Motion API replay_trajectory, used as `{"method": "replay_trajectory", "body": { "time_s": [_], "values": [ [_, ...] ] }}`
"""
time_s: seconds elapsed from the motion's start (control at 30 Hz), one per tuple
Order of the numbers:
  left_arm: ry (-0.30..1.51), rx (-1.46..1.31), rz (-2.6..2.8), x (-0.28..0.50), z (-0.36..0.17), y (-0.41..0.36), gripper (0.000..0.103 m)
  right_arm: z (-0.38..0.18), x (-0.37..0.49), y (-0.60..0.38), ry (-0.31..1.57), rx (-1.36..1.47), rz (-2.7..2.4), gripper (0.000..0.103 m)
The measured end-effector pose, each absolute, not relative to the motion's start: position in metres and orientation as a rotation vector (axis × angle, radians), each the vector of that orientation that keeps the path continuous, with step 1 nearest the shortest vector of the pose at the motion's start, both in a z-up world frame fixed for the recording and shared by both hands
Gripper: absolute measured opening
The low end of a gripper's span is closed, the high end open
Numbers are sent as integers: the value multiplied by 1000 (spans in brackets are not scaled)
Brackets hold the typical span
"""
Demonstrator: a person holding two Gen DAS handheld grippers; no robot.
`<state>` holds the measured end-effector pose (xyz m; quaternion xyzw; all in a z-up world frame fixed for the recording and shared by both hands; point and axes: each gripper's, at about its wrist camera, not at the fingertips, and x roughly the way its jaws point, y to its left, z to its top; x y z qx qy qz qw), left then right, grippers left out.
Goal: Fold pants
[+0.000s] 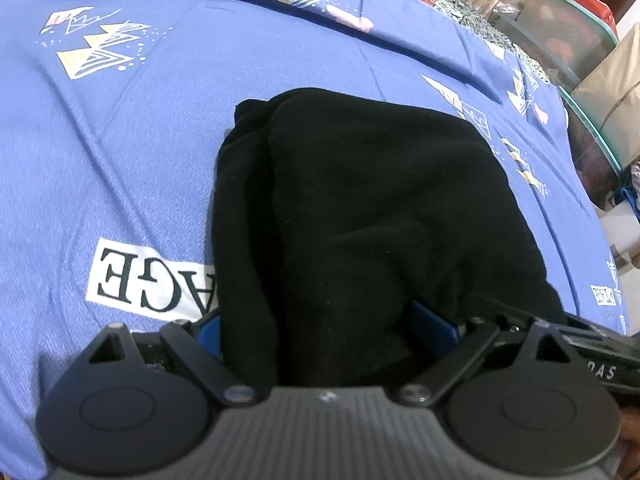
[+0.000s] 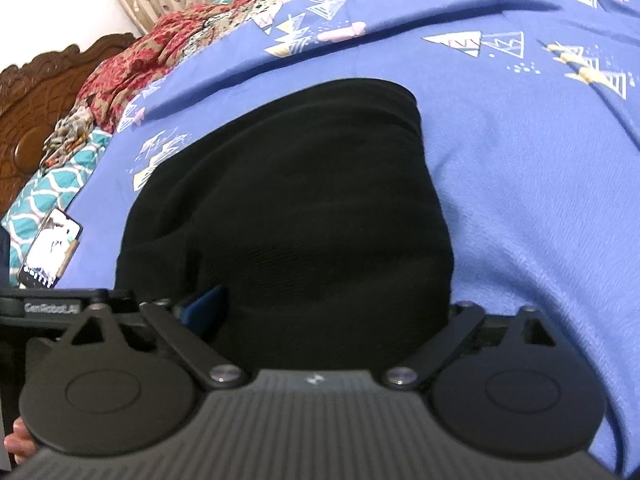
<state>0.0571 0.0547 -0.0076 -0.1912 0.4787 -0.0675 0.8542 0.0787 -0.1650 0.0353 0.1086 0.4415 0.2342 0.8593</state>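
On the blue bedsheet I see the folded black pants, their near edge bunched between the spread jaws of my left gripper and right gripper; whether either is clenched I cannot tell. Only my right view shows a phone and carved headboard; only my left shows storage bins.

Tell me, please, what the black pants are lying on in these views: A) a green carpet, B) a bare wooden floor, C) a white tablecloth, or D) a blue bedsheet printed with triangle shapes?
D: in both wrist views the black pants rest bunched on a blue bedsheet bearing white and yellow triangle prints, with fabric lying between the fingers of the left gripper and the right gripper.
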Motion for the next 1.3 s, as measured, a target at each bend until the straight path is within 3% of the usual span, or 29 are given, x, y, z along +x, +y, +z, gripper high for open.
{"method": "replay_trajectory", "body": {
  "time_s": [0.1, 0.17, 0.2, 0.27, 0.33, 0.63, 0.83, 0.9, 0.93, 1.0, 1.03, 1.13, 1.3],
  "values": [
    [998, -384, -143, 57, -5, 52, 86, 41, 75, -157, 904, 170, 503, 74],
    [989, -391, -162, 56, -1, 51, 63, 46, 71, -150, 882, 131, 512, 63],
    [984, -394, -159, 55, 4, 50, 59, 48, 70, -148, 866, 112, 512, 60],
    [957, -363, -151, 53, 17, 47, 37, 57, 65, -144, 814, 75, 519, 50],
    [924, -380, -174, 52, 35, 46, 31, 69, 61, -138, 740, 31, 532, 47],
    [685, -311, -234, 111, 117, 49, 31, 125, 116, -137, 420, 36, 519, 46],
    [618, -275, -186, 203, 119, 48, 31, 123, 200, -123, 285, 10, 493, 47],
    [647, -225, -125, 238, 94, 44, 36, 103, 234, -117, 339, 11, 468, 49],
    [717, -204, -71, 257, 72, 43, 39, 86, 255, -112, 405, 7, 445, 55],
    [957, -176, 25, 292, 19, 43, 42, 42, 295, -100, 664, -20, 377, 58],
    [953, -211, 40, 292, 10, 46, 52, 19, 309, -95, 813, -49, 325, 68],
    [897, -274, 29, 273, 29, 49, 49, 26, 293, -124, 775, 147, 301, 75],
    [895, -208, 89, 228, 61, 37, 53, 56, 235, -143, 737, 162, 277, 80]
  ]
}}
